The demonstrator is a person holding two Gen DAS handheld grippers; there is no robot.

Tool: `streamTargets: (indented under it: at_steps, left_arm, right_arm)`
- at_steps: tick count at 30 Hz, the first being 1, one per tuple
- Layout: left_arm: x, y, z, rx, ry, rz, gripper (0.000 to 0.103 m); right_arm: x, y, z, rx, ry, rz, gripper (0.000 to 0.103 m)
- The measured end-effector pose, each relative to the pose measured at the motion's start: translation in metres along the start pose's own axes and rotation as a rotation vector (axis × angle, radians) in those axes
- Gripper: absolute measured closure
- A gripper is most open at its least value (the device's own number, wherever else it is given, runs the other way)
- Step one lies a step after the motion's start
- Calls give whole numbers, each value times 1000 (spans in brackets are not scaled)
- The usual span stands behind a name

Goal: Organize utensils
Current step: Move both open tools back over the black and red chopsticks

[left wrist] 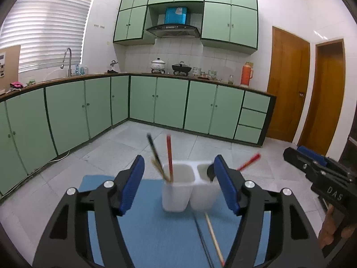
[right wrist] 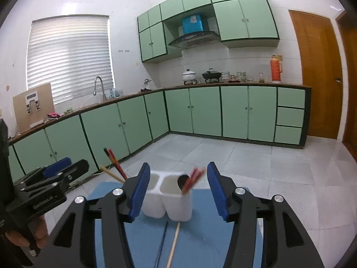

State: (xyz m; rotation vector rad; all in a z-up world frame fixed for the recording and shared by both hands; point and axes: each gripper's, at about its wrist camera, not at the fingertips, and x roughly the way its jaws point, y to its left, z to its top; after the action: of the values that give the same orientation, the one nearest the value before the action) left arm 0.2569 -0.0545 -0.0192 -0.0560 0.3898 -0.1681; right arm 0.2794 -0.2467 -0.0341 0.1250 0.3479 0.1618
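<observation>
- Left claw [left wrist: 179, 184] is spread wide, blue pads apart and gripping nothing.
- Straight ahead of it, framed between the pads, stands the white two-cup holder [left wrist: 178, 189] on the blue mat [left wrist: 147, 230].
- The cup on the left claw's left side holds a dark chopstick [left wrist: 154, 150], a red chopstick [left wrist: 169, 154] and a pale one, all leaning up and out.
- The cup on its right side is half hidden behind the right pad; a dark spoon bowl [left wrist: 209, 170] and a red stick [left wrist: 248, 162] poke out past it.
- Below the holder, between the pads and closer to the camera, a pale wooden chopstick [left wrist: 213, 237] lies flat on the mat, beside a dark thin stick.
- Right claw [right wrist: 177, 192] is likewise released, fingers wide, nothing between them.
- The holder [right wrist: 167, 203] sits just ahead of it, centred in the gap, with red chopsticks [right wrist: 193, 179] and the spoon in its nearer cup.
- The loose chopstick [right wrist: 174, 243] runs back toward the right claw from the holder's base.
- Each claw shows at the far edge of the other's view, off to the side of the holder and well apart from it.
- Beyond the mat: grey floor tiles, green cabinets [right wrist: 200, 111], and an orange flask [right wrist: 276, 69] on the counter.
</observation>
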Motion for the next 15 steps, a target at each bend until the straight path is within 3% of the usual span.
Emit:
streamTargets:
  at_steps: [6,15]
  left_arm:
    - [-4,0,-48,-4,91,15,39]
    - [1,0,-122,27,274,37,39]
  right_arm:
    - [-7,0,-42,32,65,-13,50]
    - [-2,11,-119,31,259,-19,56]
